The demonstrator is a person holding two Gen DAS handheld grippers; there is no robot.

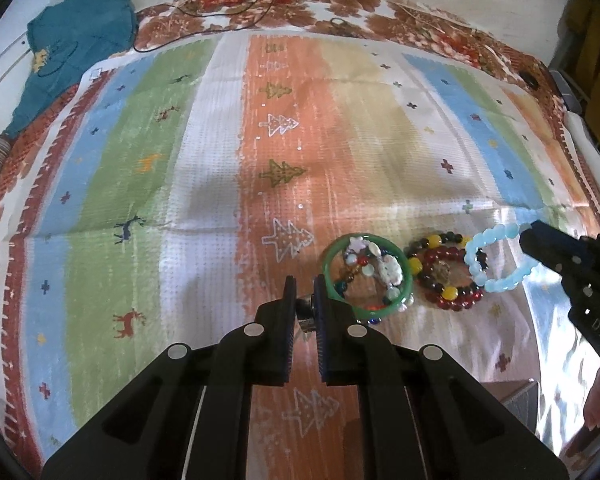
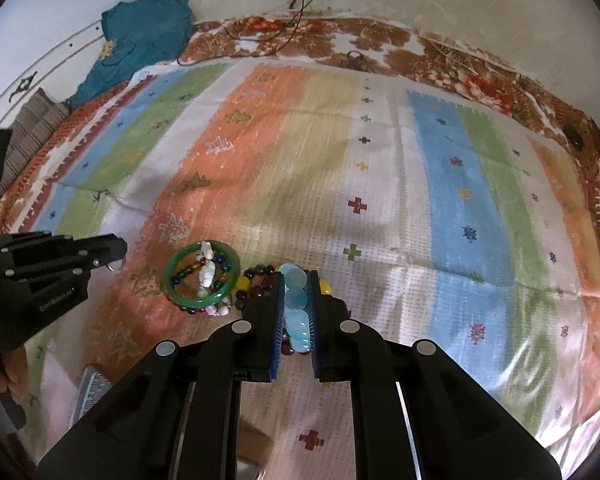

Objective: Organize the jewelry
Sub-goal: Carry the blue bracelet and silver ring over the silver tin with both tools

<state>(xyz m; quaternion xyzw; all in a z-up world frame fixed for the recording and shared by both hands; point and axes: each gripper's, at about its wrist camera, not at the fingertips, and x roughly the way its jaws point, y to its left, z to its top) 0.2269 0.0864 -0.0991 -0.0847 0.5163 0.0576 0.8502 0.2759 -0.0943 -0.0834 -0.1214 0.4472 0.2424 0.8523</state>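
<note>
My right gripper (image 2: 295, 280) is shut on a light blue bead bracelet (image 2: 296, 312); in the left wrist view the bracelet (image 1: 496, 258) hangs from its tips (image 1: 530, 236) over the jewelry pile. A green bangle (image 1: 367, 276) lies on the striped mat with white and coloured bead pieces (image 1: 388, 270) inside it; it also shows in the right wrist view (image 2: 201, 274). A dark red and yellow bead bracelet (image 1: 446, 270) lies next to it. My left gripper (image 1: 305, 286) is shut on a small silver metal piece (image 1: 306, 312), just left of the bangle.
The striped mat (image 1: 220, 160) covers a floral blanket (image 1: 300, 12). A teal cloth (image 1: 72, 44) lies at the far left corner. Black cables (image 1: 260, 4) run along the far edge. A white object (image 1: 592, 160) sits at the right edge.
</note>
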